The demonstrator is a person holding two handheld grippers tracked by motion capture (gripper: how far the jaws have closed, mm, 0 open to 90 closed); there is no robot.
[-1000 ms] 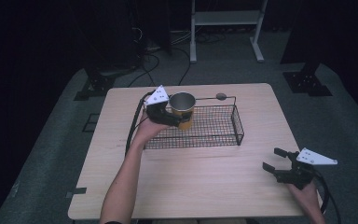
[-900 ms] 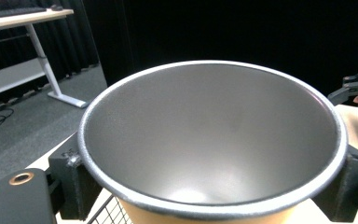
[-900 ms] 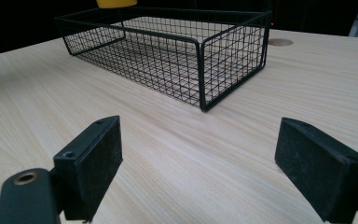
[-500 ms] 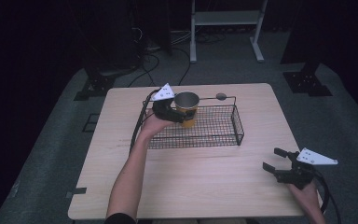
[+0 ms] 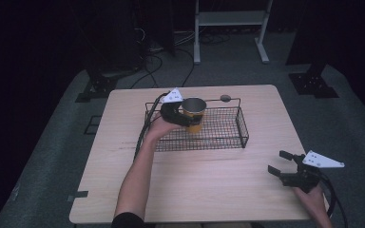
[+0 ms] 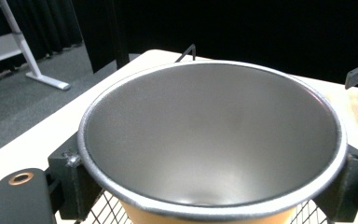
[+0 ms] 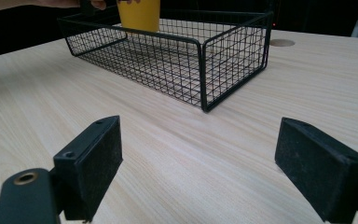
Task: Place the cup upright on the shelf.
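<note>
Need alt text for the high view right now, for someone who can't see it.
The left gripper holds a yellow cup over the left end of a black wire basket on a wooden table. The right gripper rests open near the table's right front corner, holding nothing.

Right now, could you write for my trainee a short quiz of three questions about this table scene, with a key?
1. True or false: the left gripper is shut on the yellow cup.
2. Where is the cup? A) flat on the bare table B) over the wire basket C) in the right gripper
3. Fill in: the right gripper's jaws stand ____, with nothing between them.

Key
1. True; in the left gripper view its pads press both sides of the cup below the rim.
2. B.
3. Open; it is near the table's right front corner.
</note>
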